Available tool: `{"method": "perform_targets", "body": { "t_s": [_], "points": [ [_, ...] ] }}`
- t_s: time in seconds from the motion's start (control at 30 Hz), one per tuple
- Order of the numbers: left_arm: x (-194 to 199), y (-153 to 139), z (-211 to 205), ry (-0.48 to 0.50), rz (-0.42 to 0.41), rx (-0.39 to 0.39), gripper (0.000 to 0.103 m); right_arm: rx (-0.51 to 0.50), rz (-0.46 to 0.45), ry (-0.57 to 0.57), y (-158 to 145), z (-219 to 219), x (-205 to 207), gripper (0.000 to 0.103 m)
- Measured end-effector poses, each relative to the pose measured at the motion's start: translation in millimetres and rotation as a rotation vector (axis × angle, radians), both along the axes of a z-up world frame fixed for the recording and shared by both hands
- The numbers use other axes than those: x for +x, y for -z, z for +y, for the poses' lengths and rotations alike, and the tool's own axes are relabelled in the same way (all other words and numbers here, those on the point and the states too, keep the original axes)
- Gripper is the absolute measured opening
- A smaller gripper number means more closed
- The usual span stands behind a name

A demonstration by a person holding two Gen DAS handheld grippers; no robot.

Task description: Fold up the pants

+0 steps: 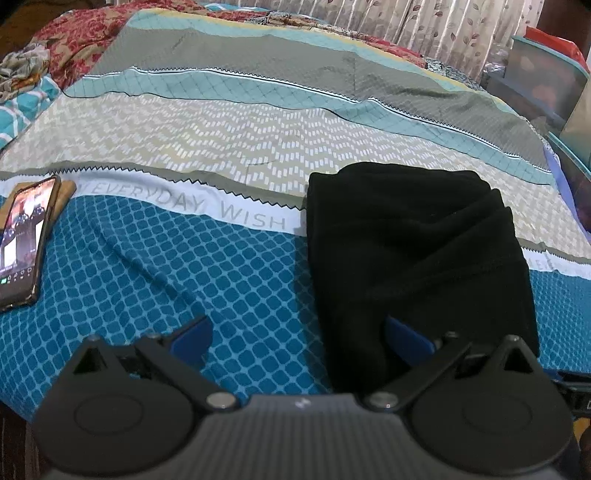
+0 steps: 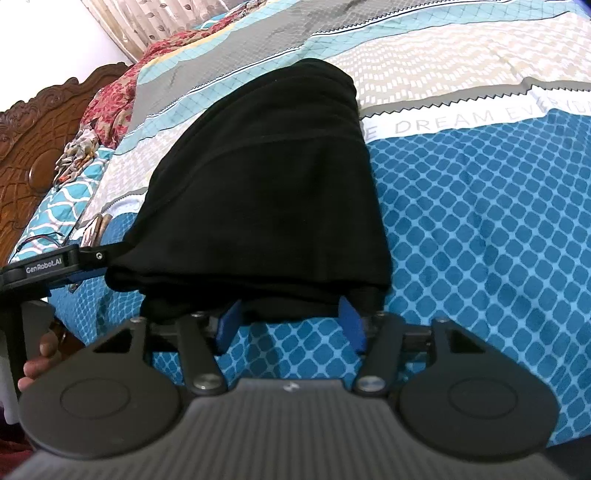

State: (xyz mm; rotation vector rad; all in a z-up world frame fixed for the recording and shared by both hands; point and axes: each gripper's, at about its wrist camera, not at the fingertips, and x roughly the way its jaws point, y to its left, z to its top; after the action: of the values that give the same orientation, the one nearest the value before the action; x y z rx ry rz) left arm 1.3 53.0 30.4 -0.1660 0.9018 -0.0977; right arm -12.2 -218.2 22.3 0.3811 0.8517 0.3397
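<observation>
The black pants [image 1: 406,251] lie folded into a thick rectangle on the patterned bedspread [image 1: 166,266]. My left gripper [image 1: 299,332] stands wide open at the bundle's near left corner, its right pad [image 1: 406,334] over the black cloth and its left pad over bare bedspread. In the right wrist view the pants [image 2: 266,177] stretch away from me. My right gripper [image 2: 290,319] is open at their near edge. The stacked hem lies between its blue pads [image 2: 231,321], which do not press on it. The left gripper's labelled housing [image 2: 44,267] touches the bundle's left side, held by a hand [image 2: 38,356].
A phone [image 1: 22,240] with a lit screen lies on the bedspread to the left. A carved wooden headboard [image 2: 26,155] and red floral bedding [image 2: 114,92] close off that end. Curtains [image 1: 424,22] and storage boxes [image 1: 543,77] stand behind the bed.
</observation>
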Motion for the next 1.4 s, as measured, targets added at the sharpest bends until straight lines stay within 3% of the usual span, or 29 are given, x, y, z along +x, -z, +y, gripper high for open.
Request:
{"method": "perform_targets", "body": {
  "t_s": [0.97, 1.3, 1.4],
  "points": [
    [-0.3, 0.1, -1.0, 0.005, 0.006, -0.001, 0.103, 0.035, 0.001, 0.013, 1.4, -1.8, 2.3, 0.063],
    [-1.7, -17.5, 17.0, 0.030, -0.031, -0.117, 0.103, 0.058, 0.003, 0.011, 1.1, -6.7, 0.9, 0.063],
    [-0.3, -18.0, 15.6, 0.035, -0.026, -0.120, 0.103, 0.073, 0.006, 0.026, -0.1, -12.2, -3.0, 0.063]
  ]
}}
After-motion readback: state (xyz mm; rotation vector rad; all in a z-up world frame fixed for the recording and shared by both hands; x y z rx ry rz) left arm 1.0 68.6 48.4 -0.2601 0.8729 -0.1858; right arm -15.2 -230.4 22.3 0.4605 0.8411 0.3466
